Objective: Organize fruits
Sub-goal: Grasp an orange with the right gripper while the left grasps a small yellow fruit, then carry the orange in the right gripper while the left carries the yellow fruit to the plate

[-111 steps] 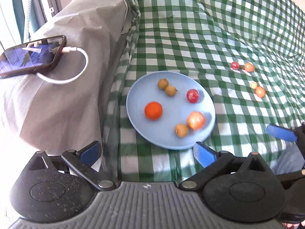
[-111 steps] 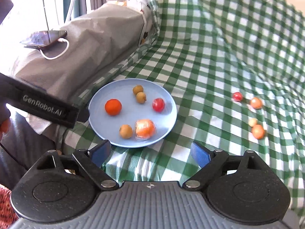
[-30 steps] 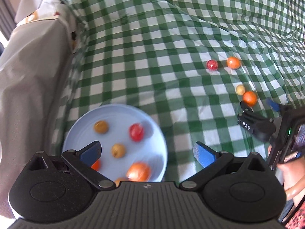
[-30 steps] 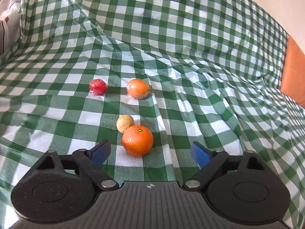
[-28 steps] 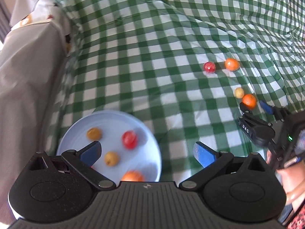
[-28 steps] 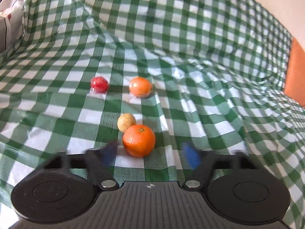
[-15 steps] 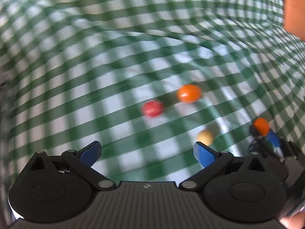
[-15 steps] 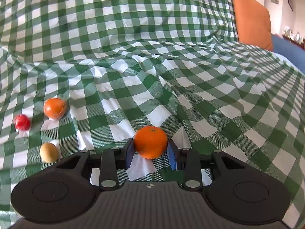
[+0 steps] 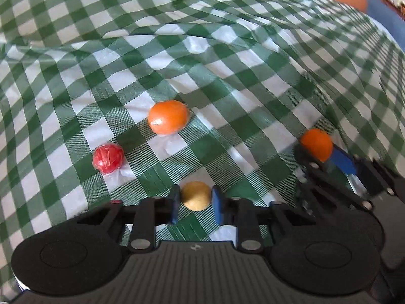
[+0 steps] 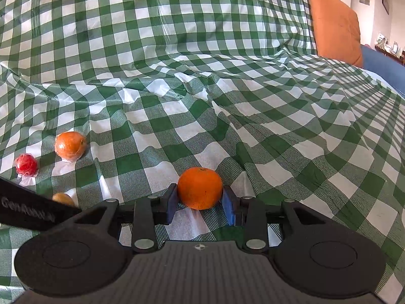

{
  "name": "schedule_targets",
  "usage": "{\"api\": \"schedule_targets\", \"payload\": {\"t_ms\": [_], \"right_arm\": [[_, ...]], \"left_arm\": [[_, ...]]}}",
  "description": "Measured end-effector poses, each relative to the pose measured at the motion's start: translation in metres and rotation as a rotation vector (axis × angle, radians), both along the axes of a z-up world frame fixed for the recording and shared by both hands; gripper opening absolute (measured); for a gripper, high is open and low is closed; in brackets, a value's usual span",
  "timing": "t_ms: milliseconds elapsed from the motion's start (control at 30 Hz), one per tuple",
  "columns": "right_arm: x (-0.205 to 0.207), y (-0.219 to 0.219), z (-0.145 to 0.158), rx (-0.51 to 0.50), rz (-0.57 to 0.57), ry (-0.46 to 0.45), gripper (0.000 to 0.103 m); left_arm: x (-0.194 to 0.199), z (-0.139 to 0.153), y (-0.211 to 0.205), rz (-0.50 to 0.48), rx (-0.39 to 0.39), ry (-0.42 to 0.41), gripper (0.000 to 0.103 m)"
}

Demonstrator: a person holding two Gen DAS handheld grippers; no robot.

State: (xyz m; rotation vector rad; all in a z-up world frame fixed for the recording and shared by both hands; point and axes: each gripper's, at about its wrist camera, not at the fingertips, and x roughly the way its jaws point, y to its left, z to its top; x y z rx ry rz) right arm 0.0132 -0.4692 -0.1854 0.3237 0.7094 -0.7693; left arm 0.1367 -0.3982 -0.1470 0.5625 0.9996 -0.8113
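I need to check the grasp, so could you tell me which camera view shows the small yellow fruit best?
The left wrist view: the small yellow fruit sits centred and unobstructed between the blue pads of the left gripper. In the right wrist view only its top shows at the lower left, largely hidden behind the left gripper's black body.

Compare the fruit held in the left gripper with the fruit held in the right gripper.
The small tan fruit in the left gripper is pale yellow-brown; the orange in the right gripper is bright orange. The small tan fruit looks smaller, so the left jaws stand closer together. Both are round, pinched between blue pads, low over the checked cloth.
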Motion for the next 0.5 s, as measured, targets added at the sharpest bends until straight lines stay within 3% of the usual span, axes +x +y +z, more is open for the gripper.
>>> {"api": "schedule_targets", "payload": {"t_ms": [200,400,500], "right_arm": [[-0.002,0.002,0.005,-0.038,-0.012,-0.035,0.038],[-0.015,0.023,0.024,-0.163,0.037,-0.040,0.038],[-0.033,0.047,0.053,-0.185,0.099,-0.056,0.038]], "left_arm": [[-0.016,0.039,0.052,0.103,-0.019,-0.019,0.028],[-0.055,0.092,0.166,0.249,0.025,-0.035,0.028],[-0.077,0.112,0.230,0.337,0.017,-0.030,0.028]]}}
